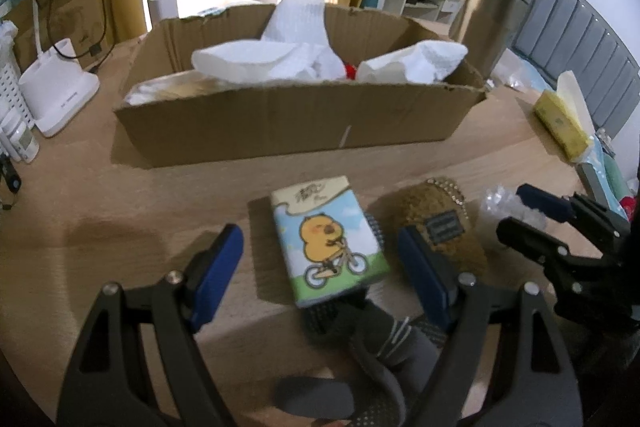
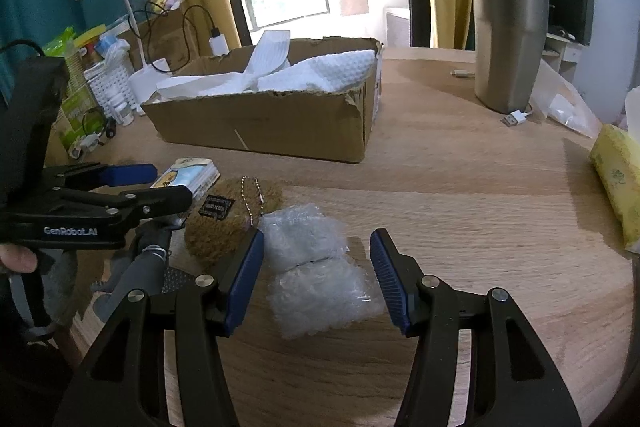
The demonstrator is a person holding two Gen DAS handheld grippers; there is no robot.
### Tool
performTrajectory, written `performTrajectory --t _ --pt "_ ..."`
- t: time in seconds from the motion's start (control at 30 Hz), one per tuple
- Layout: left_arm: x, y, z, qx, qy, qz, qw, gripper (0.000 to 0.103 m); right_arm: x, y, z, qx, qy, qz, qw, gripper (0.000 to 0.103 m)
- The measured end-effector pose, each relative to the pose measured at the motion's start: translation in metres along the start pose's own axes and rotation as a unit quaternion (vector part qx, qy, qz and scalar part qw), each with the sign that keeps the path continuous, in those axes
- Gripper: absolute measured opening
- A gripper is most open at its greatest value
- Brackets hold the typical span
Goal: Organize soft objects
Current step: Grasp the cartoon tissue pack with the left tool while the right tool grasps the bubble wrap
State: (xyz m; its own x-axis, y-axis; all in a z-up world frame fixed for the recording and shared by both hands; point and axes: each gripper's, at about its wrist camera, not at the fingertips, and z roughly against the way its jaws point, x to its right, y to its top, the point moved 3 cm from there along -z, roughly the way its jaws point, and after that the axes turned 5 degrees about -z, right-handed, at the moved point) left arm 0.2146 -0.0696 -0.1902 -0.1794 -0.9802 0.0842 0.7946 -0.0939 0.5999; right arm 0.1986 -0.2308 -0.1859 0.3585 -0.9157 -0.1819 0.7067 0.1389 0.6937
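Grippers hover over a wooden table [image 2: 460, 187] strewn with soft items. The left gripper [image 1: 320, 251], jaws wide and gripping nothing, straddles a tissue pack [image 1: 328, 239] printed with a cycling chick. Just beside the pack lies a brown plush [image 2: 228, 227] with a ball chain. The right gripper [image 2: 316, 279], jaws parted and pads clear, frames a wad of bubble wrap [image 2: 316, 267] touching the plush. Behind them, a cardboard box [image 1: 288, 119] holds white cloths [image 1: 288, 55].
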Motion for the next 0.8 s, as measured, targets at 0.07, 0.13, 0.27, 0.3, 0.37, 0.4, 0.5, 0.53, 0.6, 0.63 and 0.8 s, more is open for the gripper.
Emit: performTrajectory --t 0.07,0.13,0.27,0.3,0.37,0.4,0.5,0.53,0.6,0.63,0.8 --pt "0.0 0.0 -0.002 0.0 -0.002 0.0 1.0 0.081 0.001 0.0 0.0 -0.001 0.004 -0.003 1.0 0.056" --pt "0.0 0.0 -0.003 0.001 -0.006 -0.001 1.0 0.081 0.001 0.0 0.0 -0.002 0.006 -0.004 1.0 0.053" --pt "0.002 0.0 -0.001 0.004 -0.016 -0.006 0.9999 0.08 0.0 -0.001 0.0 -0.001 0.009 0.0 1.0 0.045" --pt "0.003 0.0 0.0 0.005 -0.018 -0.008 0.9998 0.074 -0.001 -0.001 0.001 0.0 0.009 0.003 1.0 0.043" --pt "0.004 0.0 0.001 0.006 -0.021 -0.011 0.9997 0.063 -0.003 -0.002 0.002 0.004 0.009 0.007 1.0 0.041" --pt "0.004 0.001 0.002 0.006 -0.022 -0.012 0.9997 0.059 -0.003 -0.002 0.003 0.005 0.009 0.008 1.0 0.041" --pt "0.004 0.0 0.004 0.009 -0.025 -0.012 0.9996 0.055 -0.003 -0.002 0.003 0.005 0.008 0.008 1.0 0.04" --pt "0.003 0.0 0.005 0.009 -0.027 -0.012 0.9995 0.055 -0.003 -0.002 0.003 0.006 0.008 0.008 1.0 0.04" --pt "0.003 0.0 0.007 0.012 -0.029 -0.013 0.9994 0.054 -0.003 -0.001 0.005 0.007 0.007 0.006 1.0 0.04" --pt "0.003 0.0 0.009 0.014 -0.031 -0.014 0.9993 0.054 -0.002 -0.001 0.005 0.008 0.007 0.005 1.0 0.04" --pt "0.004 0.0 0.016 0.023 -0.037 -0.018 0.9989 0.053 -0.003 0.005 0.01 0.015 0.003 0.008 1.0 0.04"
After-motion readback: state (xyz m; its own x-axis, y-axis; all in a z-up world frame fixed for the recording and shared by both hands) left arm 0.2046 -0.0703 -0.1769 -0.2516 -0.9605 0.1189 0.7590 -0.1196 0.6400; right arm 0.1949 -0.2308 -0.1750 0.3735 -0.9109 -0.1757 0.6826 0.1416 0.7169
